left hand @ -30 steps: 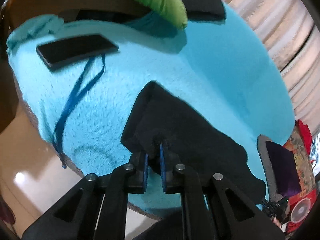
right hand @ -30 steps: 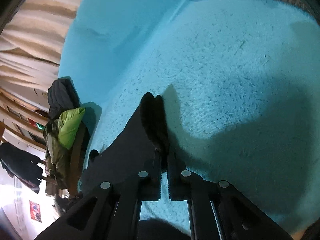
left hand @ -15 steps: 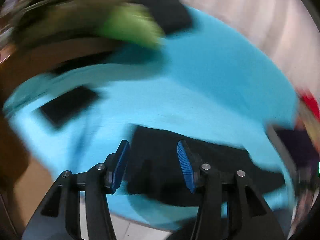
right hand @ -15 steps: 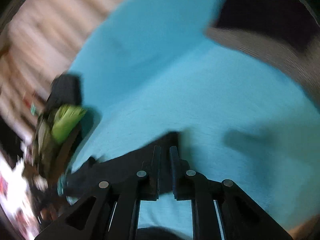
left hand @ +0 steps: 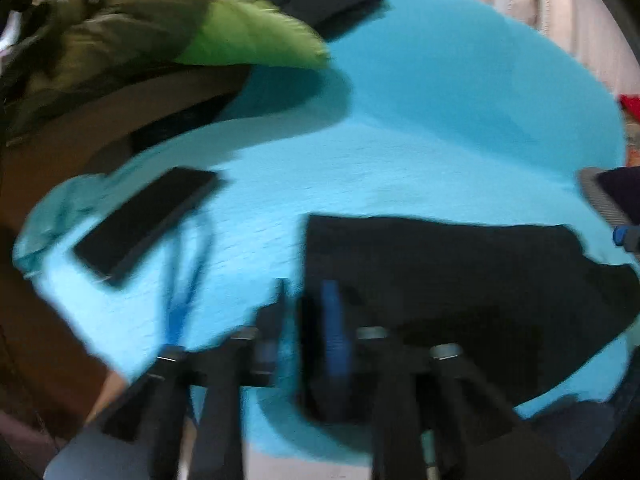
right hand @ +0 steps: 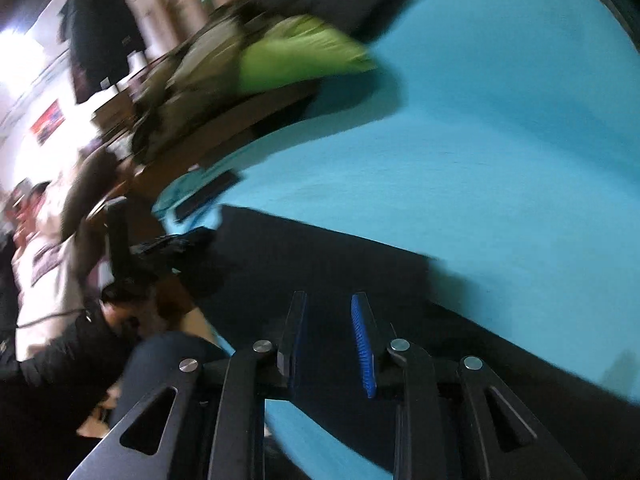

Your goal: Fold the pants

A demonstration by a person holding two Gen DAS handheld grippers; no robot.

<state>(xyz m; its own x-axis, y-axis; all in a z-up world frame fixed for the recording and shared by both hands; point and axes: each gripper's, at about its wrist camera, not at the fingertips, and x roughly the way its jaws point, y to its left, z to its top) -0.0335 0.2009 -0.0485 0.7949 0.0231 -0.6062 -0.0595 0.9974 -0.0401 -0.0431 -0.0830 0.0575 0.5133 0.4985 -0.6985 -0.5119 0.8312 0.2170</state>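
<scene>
The black pants (left hand: 460, 280) lie flat in a long folded band on the turquoise blanket (left hand: 440, 128). My left gripper (left hand: 306, 310) hovers at the pants' left end. Its jaws are closing, with the left edge of the cloth in the gap; the blur hides any contact, and no pinch shows. In the right wrist view the pants (right hand: 320, 256) stretch under my right gripper (right hand: 328, 312). Its jaws are opening over the cloth, with nothing pinched between the fingers.
A black phone (left hand: 148, 220) with a blue lanyard (left hand: 180, 292) lies left of the pants. A green and olive jacket (left hand: 248, 40) is piled at the far left corner. A dark cushion (left hand: 616, 188) sits at the right edge. A person's dark sleeve (right hand: 60, 352) shows at the left.
Both grippers were shut on raised pants cloth and have let go; the pants now lie flat. The right gripper has swung far along the pants and rolled; the left has rolled and opened.
</scene>
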